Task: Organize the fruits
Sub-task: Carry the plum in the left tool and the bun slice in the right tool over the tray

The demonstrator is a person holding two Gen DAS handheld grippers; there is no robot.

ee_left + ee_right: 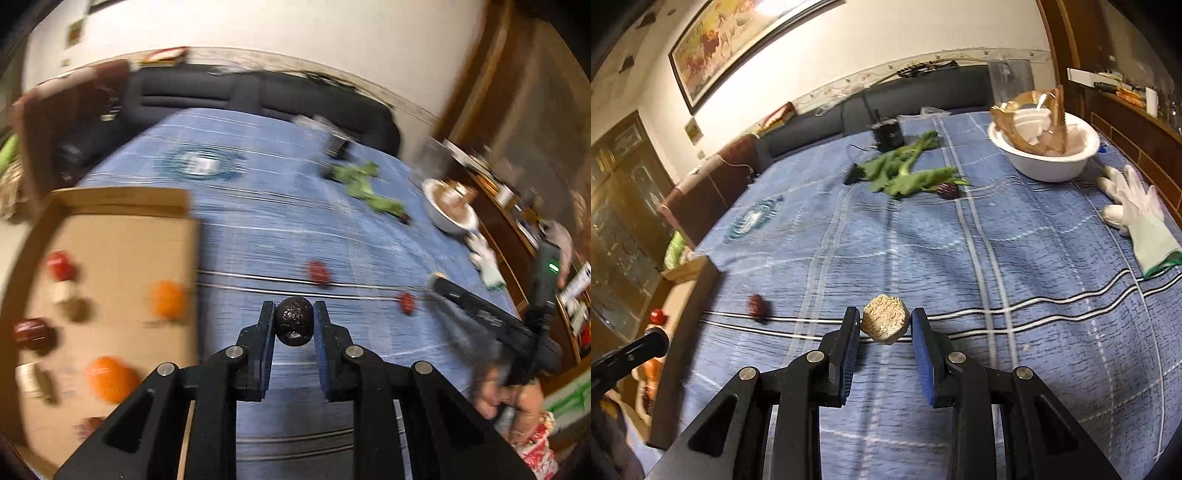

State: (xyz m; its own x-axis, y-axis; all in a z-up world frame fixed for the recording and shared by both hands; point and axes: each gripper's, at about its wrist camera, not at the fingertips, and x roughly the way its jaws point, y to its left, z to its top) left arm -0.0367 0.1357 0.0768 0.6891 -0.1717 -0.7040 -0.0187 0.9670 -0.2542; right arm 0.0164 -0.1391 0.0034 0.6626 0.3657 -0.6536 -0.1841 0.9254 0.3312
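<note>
Open stretch of blue plaid tablecloth (1015, 236) ahead of both tools; open brown cardboard box (122, 258) at its left edge, two round orange fruits (168, 299) and small red fruits inside. Left gripper (294, 323) tilted downward beside the box's right edge, clamped on a dark, bumpy round fruit (294, 321). Right gripper (885, 325) angled down over the cloth, clenched on a tan, rough-textured round piece (885, 323). Loose on the cloth: small dark-red fruit (758, 305), leafy green stalks (908, 170), white bowl (1067, 162), white glove (1141, 218). Framed painting on pale wall.
</note>
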